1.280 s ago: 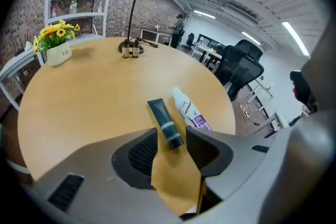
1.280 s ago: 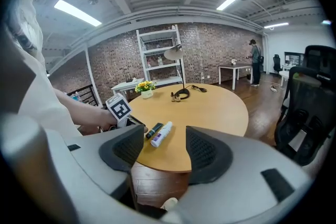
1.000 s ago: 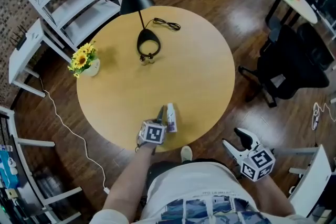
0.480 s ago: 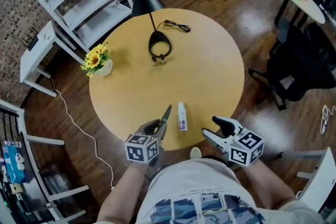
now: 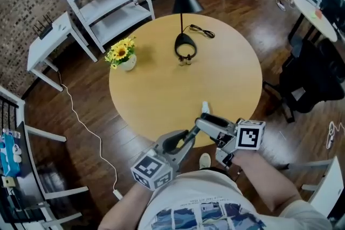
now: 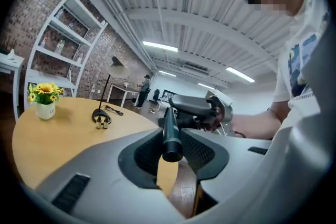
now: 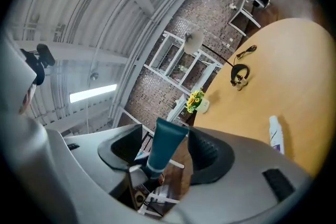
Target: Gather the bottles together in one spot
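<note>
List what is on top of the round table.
Lamp, flower pot, two small bottles at the lamp's base, and a white bottle partly covered by the right gripper.

In the head view the right gripper [image 5: 205, 132] hides all but the tip of the white bottle [image 5: 205, 107]; the two small bottles [image 5: 185, 61] by the lamp base [image 5: 184, 50] are too small to read; in the right gripper view the cap end of the teal tube [image 7: 165, 147] vanishes inside the left gripper [image 7: 137, 182].
</note>
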Tool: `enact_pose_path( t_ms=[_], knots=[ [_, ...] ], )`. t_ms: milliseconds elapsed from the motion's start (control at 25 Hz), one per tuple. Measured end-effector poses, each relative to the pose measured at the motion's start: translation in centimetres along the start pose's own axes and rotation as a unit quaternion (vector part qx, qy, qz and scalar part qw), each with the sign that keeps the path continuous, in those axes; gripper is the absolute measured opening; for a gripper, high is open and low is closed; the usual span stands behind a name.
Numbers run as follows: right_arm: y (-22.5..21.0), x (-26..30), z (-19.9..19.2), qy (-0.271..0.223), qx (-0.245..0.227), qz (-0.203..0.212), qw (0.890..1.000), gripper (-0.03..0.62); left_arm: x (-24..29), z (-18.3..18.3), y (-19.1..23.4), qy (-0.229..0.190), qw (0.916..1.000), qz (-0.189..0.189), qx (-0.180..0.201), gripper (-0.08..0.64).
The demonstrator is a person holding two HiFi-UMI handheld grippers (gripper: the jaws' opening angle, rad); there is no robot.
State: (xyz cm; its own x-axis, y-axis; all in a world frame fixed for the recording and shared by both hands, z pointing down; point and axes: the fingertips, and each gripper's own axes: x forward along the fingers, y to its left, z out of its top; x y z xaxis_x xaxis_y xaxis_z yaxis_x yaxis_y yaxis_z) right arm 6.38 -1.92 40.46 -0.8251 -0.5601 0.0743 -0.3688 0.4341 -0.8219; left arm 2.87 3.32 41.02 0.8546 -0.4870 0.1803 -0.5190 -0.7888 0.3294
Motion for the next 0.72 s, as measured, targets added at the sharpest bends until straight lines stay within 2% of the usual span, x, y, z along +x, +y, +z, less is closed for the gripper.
enact_pose_path(
  t_ms=[40, 120, 240, 360, 480, 600, 720],
  knots=[
    [0.7, 0.5, -0.4, -0.001, 0.001, 0.000, 1.000, 0.290, -1.1, -0.4, -0.2, 0.000, 1.0000, -0.007, 0.006, 0.109],
    [2.2, 1.3, -1.5, 0.003, -0.006, -0.005, 1.000, 0.176, -2.9, -1.0, -0.3, 0.001, 0.9998, -0.018, 0.010, 0.109],
    [4.0, 2.2, -3.4, 0.013, -0.035, -0.024, 0.999, 0.178, -5.0, -2.2, -0.1, 0.023, 0.9992, -0.029, 0.014, 0.112],
    [5.0, 2.9, -5.0, 0.022, -0.091, -0.049, 0.994, 0.178, -6.9, -3.8, 0.6, 0.051, 0.9981, -0.030, 0.016, 0.116],
    [4.7, 3.0, -5.3, 0.023, -0.143, -0.081, 0.986, 0.176, -8.6, -5.4, 2.1, 0.074, 0.9972, -0.009, -0.006, 0.119],
    [2.7, 2.8, -3.4, 0.033, -0.220, -0.128, 0.966, 0.176, -9.4, -7.1, 4.7, 0.111, 0.9926, 0.021, -0.047, 0.120],
    [-1.0, 2.8, 0.0, 0.048, -0.306, -0.174, 0.935, 0.176, -8.8, -8.7, 7.2, 0.148, 0.9841, 0.039, -0.089, 0.118]
  ],
)
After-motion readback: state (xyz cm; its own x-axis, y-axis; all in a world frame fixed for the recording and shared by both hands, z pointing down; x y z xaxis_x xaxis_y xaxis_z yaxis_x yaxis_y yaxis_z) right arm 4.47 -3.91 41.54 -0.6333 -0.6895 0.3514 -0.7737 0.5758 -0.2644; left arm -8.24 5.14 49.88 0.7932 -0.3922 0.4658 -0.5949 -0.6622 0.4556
